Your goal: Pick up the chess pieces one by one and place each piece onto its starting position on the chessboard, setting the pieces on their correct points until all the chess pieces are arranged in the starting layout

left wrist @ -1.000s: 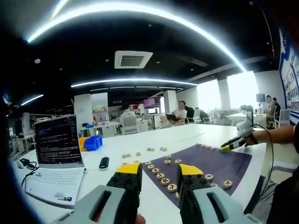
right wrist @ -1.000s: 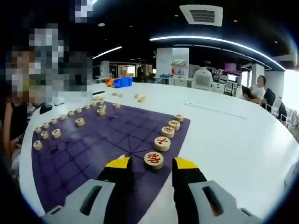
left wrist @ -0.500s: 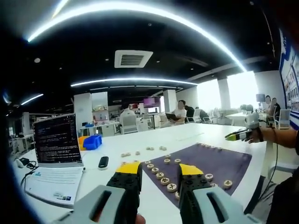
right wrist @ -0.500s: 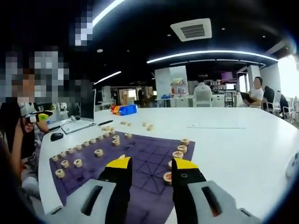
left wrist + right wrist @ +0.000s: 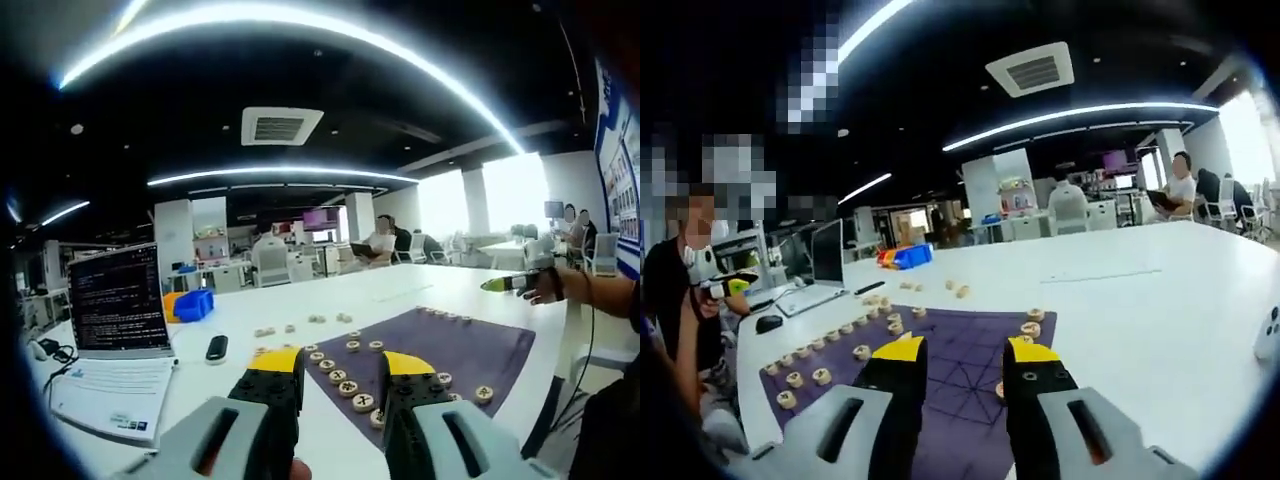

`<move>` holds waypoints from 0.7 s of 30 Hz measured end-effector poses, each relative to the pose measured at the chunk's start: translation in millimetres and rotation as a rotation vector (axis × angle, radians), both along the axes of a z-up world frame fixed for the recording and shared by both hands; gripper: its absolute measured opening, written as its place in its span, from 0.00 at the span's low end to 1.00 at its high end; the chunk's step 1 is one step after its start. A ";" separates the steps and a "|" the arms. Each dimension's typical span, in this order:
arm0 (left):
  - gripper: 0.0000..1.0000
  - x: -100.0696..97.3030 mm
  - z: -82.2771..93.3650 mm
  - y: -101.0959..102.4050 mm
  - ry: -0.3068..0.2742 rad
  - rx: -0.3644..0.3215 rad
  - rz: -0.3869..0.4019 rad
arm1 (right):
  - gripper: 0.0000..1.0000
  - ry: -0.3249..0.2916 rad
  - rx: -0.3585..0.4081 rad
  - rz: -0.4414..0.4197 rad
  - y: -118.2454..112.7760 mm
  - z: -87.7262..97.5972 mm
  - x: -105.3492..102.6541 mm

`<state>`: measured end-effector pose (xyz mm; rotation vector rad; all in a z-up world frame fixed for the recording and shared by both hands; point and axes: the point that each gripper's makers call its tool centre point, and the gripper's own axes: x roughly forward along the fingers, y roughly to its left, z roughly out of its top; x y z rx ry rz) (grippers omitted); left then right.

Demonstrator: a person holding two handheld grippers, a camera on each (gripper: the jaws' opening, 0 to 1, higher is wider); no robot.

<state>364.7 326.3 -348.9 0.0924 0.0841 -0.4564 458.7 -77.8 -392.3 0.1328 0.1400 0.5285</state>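
Observation:
The purple chessboard mat (image 5: 460, 345) lies on the white table (image 5: 400, 290). A row of round wooden chess pieces (image 5: 340, 378) runs along its near edge, seen between my left gripper's (image 5: 341, 363) open, empty jaws. My right gripper (image 5: 508, 284) hangs in a hand above the mat's far side. In the right gripper view, my right gripper (image 5: 967, 351) is open and empty above the mat (image 5: 955, 350). A row of pieces (image 5: 820, 376) lines its left edge, a shorter row (image 5: 1031, 322) its right. Loose pieces (image 5: 955, 288) lie on the table beyond. The left gripper (image 5: 728, 284) shows at far left.
An open laptop (image 5: 120, 300) on papers stands left of the mat, with a black mouse (image 5: 215, 347) and a blue bin (image 5: 195, 303) nearby. Several loose pieces (image 5: 290, 328) lie on the table behind the mat. People sit at desks in the background.
My right gripper has risen and tilted up from just above the board, leaving the piece that was ahead of its jaws in the right-hand row. The left gripper view has barely shifted.

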 end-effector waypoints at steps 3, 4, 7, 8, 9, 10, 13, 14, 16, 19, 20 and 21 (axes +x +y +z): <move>0.31 -3.8 2.1 -6.3 -0.008 0.006 -0.017 | 0.32 -0.017 0.006 -0.005 0.1 5.7 -2.5; 0.31 -5.3 3.6 -8.4 -0.013 0.004 -0.030 | 0.32 -0.020 0.005 -0.005 0.1 6.6 -3.1; 0.31 -5.8 10.3 -9.4 -0.032 -0.036 -0.046 | 0.31 -0.041 0.040 -0.009 0.0 18.2 -3.9; 0.31 -4.4 11.0 -8.3 -0.035 -0.043 -0.039 | 0.31 -0.049 0.042 -0.007 0.9 22.2 -4.8; 0.31 -3.6 11.2 -7.5 -0.035 -0.045 -0.034 | 0.32 -0.057 0.037 -0.005 1.8 24.8 -5.3; 0.31 -2.5 10.9 -6.6 -0.034 -0.043 -0.027 | 0.32 -0.073 0.016 0.000 3.4 28.6 -6.8; 0.31 -4.5 10.9 -7.6 -0.033 -0.040 -0.033 | 0.32 -0.092 0.009 0.013 8.5 34.8 -10.1; 0.31 -6.1 12.8 -8.1 -0.038 -0.044 -0.037 | 0.32 -0.094 0.024 0.020 11.4 37.2 -10.1; 0.31 -8.3 16.4 -9.6 -0.048 -0.053 -0.047 | 0.32 -0.090 0.025 0.037 19.2 39.2 -9.1; 0.31 -8.1 18.2 -10.3 -0.054 -0.059 -0.051 | 0.32 -0.091 0.002 0.059 31.3 42.6 -4.2; 0.31 -8.0 18.3 -9.8 -0.054 -0.058 -0.049 | 0.32 -0.090 -0.001 0.063 34.8 44.5 -1.7; 0.31 -7.8 17.9 -8.9 -0.053 -0.061 -0.050 | 0.32 -0.086 0.001 0.066 38.3 46.4 1.2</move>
